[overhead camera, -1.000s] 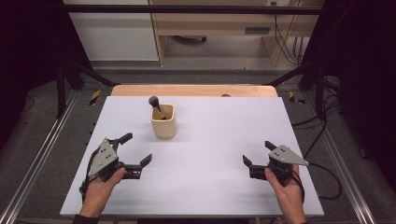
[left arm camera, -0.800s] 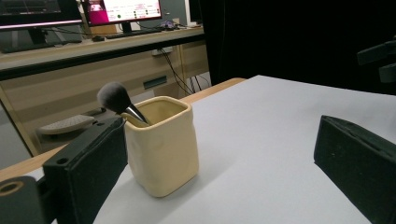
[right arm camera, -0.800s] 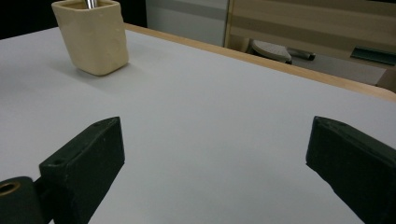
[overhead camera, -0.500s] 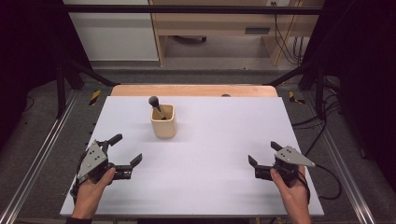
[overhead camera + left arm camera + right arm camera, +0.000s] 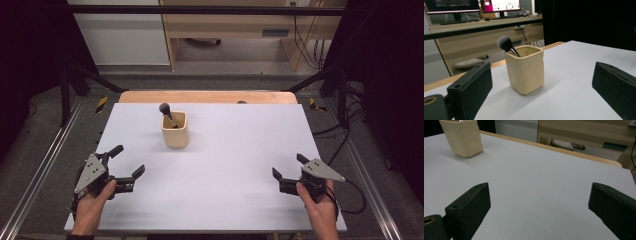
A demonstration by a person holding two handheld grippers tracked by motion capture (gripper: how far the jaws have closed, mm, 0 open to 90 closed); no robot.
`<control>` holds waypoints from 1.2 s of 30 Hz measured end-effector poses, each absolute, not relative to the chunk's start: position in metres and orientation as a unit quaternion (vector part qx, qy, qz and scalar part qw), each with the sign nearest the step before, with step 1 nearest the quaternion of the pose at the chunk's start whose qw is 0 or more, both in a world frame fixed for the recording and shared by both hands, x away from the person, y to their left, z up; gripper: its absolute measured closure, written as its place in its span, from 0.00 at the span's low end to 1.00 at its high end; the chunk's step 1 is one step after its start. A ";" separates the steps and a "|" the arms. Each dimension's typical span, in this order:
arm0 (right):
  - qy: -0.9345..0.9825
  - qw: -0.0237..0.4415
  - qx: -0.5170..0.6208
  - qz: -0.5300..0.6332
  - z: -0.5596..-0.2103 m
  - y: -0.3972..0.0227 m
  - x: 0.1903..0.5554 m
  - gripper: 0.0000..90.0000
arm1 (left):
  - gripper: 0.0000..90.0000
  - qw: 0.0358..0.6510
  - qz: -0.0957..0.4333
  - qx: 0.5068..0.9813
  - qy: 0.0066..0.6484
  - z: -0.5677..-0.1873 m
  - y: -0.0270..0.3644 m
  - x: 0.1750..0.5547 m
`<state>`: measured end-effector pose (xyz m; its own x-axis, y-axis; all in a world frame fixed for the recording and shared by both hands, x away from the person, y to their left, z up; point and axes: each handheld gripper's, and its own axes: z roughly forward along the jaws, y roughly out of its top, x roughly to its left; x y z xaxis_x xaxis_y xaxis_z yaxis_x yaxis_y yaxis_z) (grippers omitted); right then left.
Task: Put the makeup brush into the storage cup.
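Left gripper (image 5: 127,162): jaws spread wide, nothing between them.
Right gripper (image 5: 287,167): jaws apart, empty.
Cup (image 5: 175,130): beige, ahead of the left gripper, well apart.
Brush (image 5: 167,114): standing tilted inside cup.
Table (image 5: 240,150): white.

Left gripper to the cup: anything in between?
Nothing: bare white table between the open left gripper and the cup, per high and left gripper views.

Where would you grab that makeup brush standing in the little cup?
Probably just under the fluffy head of the brush, coming down from above. Only the head and a short bit of ferrule clear the rim of the cup; the handle is inside. It leans toward one corner, so tilt the jaws to match.
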<state>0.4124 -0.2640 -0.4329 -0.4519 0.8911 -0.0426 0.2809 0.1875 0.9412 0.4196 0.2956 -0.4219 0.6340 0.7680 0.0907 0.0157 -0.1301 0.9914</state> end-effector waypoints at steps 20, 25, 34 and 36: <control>0.691 0.314 0.437 0.482 -0.449 -0.281 0.407 0.05 | 0.03 0.594 0.318 0.673 0.306 -0.441 0.313 0.420; 0.689 0.316 0.440 0.481 -0.452 -0.284 0.407 0.05 | 0.03 0.595 0.316 0.672 0.306 -0.443 0.314 0.421; 0.680 0.319 0.446 0.488 -0.458 -0.288 0.407 0.05 | 0.03 0.599 0.308 0.672 0.308 -0.450 0.313 0.422; 0.678 0.318 0.444 0.491 -0.459 -0.288 0.406 0.05 | 0.03 0.606 0.302 0.668 0.309 -0.453 0.311 0.422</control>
